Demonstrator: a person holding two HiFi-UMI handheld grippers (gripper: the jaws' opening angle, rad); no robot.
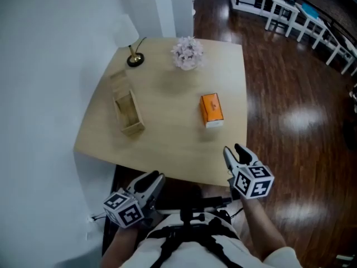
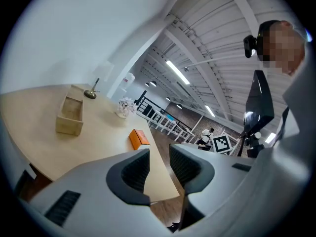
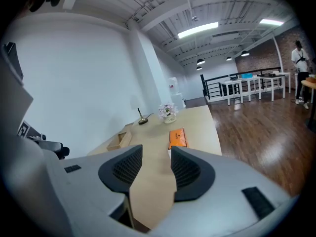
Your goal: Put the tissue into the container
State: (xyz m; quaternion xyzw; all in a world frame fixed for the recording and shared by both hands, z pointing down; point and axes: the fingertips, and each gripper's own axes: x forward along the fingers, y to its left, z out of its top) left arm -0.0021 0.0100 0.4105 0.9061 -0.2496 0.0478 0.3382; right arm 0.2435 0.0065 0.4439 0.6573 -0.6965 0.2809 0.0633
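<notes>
I stand at a pale wooden counter (image 1: 167,110) set against a white wall (image 1: 50,66), with dark plank floor (image 1: 290,121) along its right side and near edge. The orange tissue (image 1: 211,110) lies flat right of centre, near the right edge. The container (image 1: 133,128), an open wooden box, sits well apart from it on the left. At the far edge stand flowers (image 1: 187,53) and a lamp (image 1: 134,59).

My left tongs (image 1: 153,180) and right tongs (image 1: 235,152) are both off the near edge, each with its jaws apart and nothing between them. The middle of the counter between tissue and container is bare.

The head view shows white tables (image 1: 290,10) far off on the floor. Only the two gripper views show the beamed ceiling (image 3: 197,4) with strip lights, and only the right one a person (image 3: 299,58) standing far off.
</notes>
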